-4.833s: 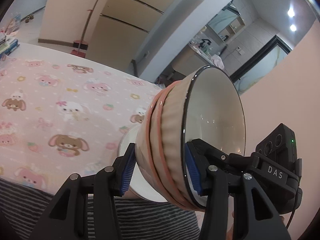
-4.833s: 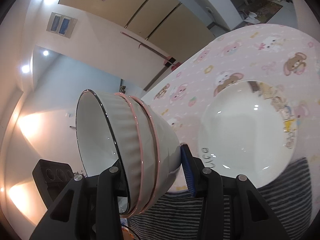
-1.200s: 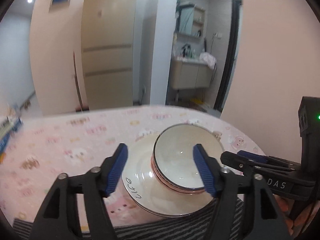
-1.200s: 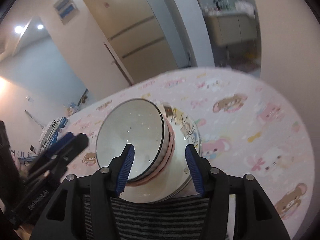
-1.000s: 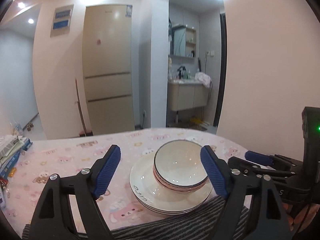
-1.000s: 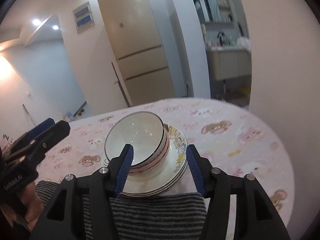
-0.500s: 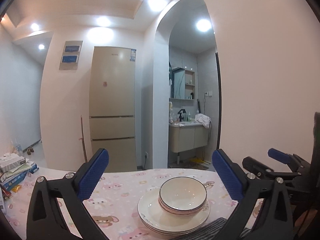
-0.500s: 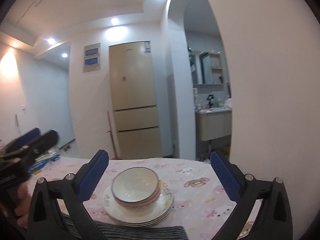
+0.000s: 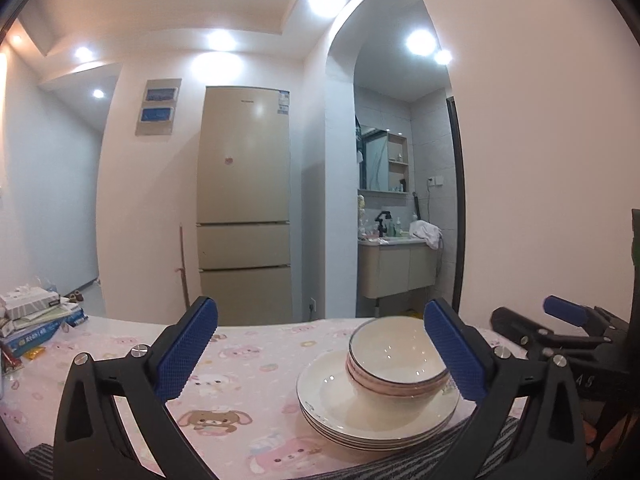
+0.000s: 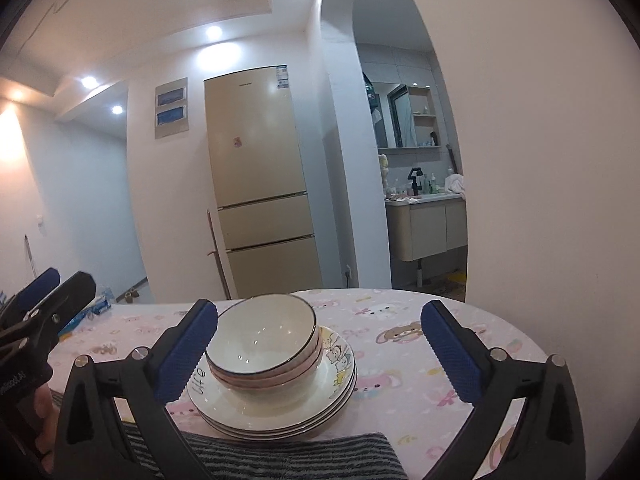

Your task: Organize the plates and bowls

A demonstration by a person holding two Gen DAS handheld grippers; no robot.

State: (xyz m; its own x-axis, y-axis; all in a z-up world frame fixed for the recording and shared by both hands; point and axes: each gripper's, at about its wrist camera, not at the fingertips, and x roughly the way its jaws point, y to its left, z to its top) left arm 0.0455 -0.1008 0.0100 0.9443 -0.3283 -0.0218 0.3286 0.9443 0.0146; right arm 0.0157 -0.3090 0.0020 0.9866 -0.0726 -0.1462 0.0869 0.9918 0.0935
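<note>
1. Two grippers, both spread wide and holding nothing: the left gripper (image 9: 318, 354) frames the crockery from behind, and the right gripper (image 10: 320, 350) does the same from its side.
2. Bowls (image 10: 266, 344) sit nested, one inside another, on the plates (image 10: 340, 380), and the plates lie stacked on the table (image 10: 400, 384), partly on a striped cloth (image 10: 296, 456) at the near edge.
3. Risk one, as I read it: the bowls stand off-centre on the plates, toward one side. A nudge from either gripper could slide them across the glazed surface.
4. Risk two: the right gripper's left pad (image 10: 186, 350) looks close to the bowls' rim. Swinging sideways from here could clip that rim and tip the nest.
5. Risk three: the plates overlap the cloth, so they may not lie quite flat. Tug or snag that cloth and the whole pile moves with it.
6. Risk four: the pile is near the table's edge on the person's side. Any pull toward the person could bring it over.
7. Risk five: both grippers are near each other, so crossing paths could knock one into the crockery.
</note>
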